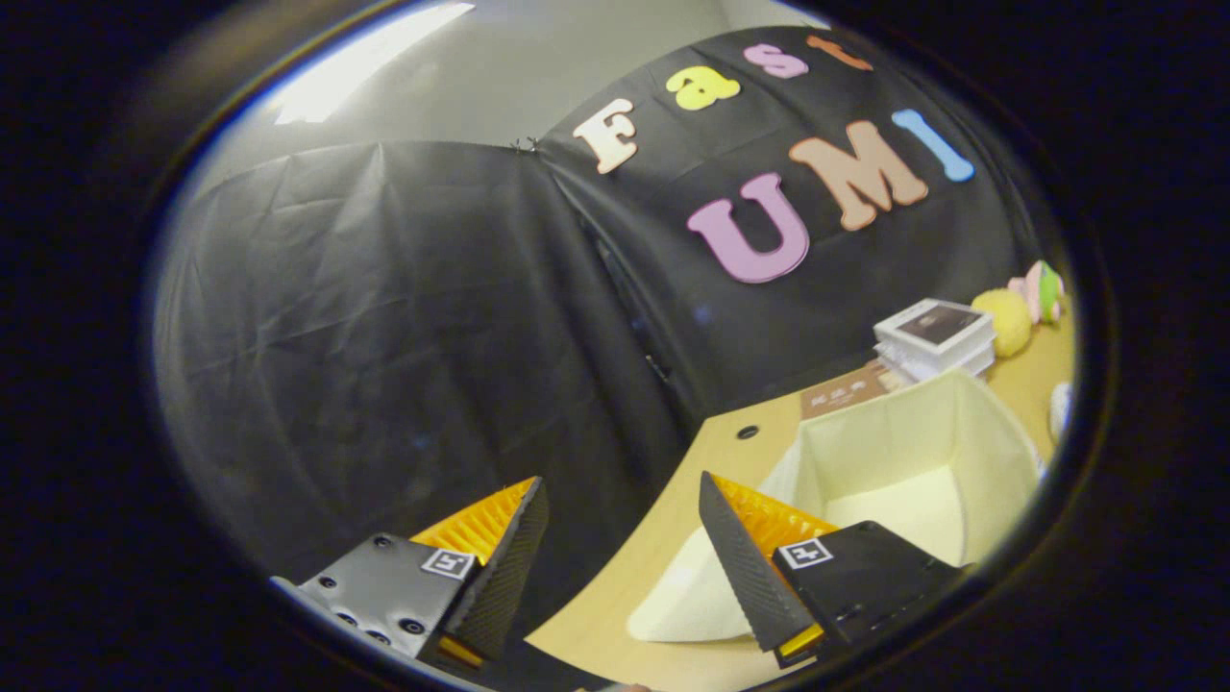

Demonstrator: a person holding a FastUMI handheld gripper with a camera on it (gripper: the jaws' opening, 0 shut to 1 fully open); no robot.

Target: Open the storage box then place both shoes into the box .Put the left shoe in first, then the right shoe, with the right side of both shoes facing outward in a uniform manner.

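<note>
My gripper (623, 533) hangs tilted above the near edge of the pale wooden table (625, 615), its two fingers spread wide with nothing between them. The left finger (504, 567) sits out past the table's edge, against the black cloth wall (384, 336), while the right finger (745, 567) is over the tabletop.

Just beyond the right finger lies the cream fabric storage box (922, 452), square and soft-walled, its top open so I can see its bare pale floor inside. A cream flap (687, 596) of the same fabric is spread flat on the table in front of it, passing under my right finger.

Past the box, near the table's back edge, a small dark round hole (747, 432) marks the wood, and a brown card with printing (846, 389) lies flat beside it. Behind the box a stack of white boxes with a dark top (934, 336) stands by the wall. Farther along toward the far corner rest a yellow fuzzy ball (1004, 319) and a pink and green soft toy (1040, 288), touching or nearly so.
</note>
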